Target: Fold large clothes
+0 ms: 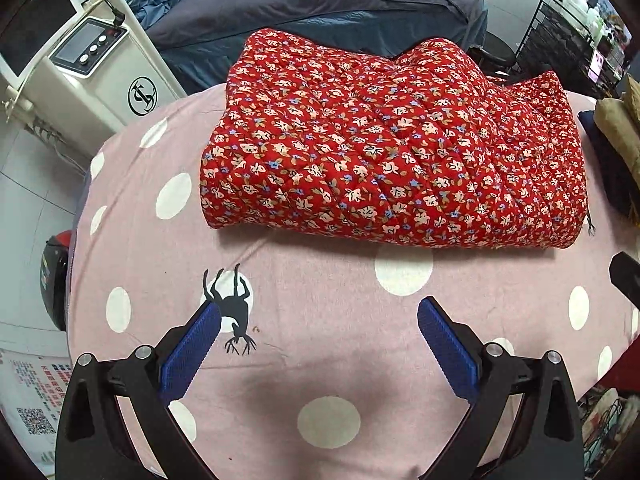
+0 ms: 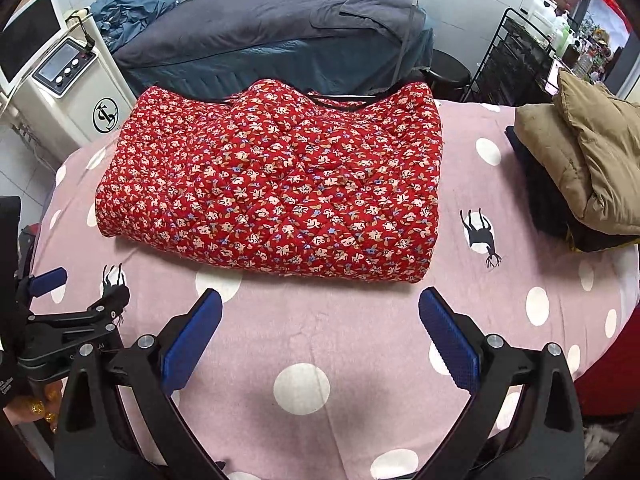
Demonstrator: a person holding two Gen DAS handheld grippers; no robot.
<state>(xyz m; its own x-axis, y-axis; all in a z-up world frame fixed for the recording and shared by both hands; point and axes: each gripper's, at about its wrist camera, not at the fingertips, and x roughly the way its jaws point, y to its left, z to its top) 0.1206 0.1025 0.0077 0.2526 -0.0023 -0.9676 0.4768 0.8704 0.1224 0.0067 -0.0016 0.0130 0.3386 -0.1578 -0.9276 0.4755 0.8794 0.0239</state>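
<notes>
A red quilted floral garment lies folded into a thick rectangle on the pink polka-dot sheet; it also shows in the right wrist view. My left gripper is open and empty, above the sheet in front of the garment's near edge. My right gripper is open and empty, also in front of the near edge, towards its right part. The left gripper's blue finger shows at the left edge of the right wrist view.
A tan padded jacket lies folded on dark clothes at the right of the sheet. A white machine stands at the far left. A grey-covered bed lies behind. A black wire rack stands at the far right.
</notes>
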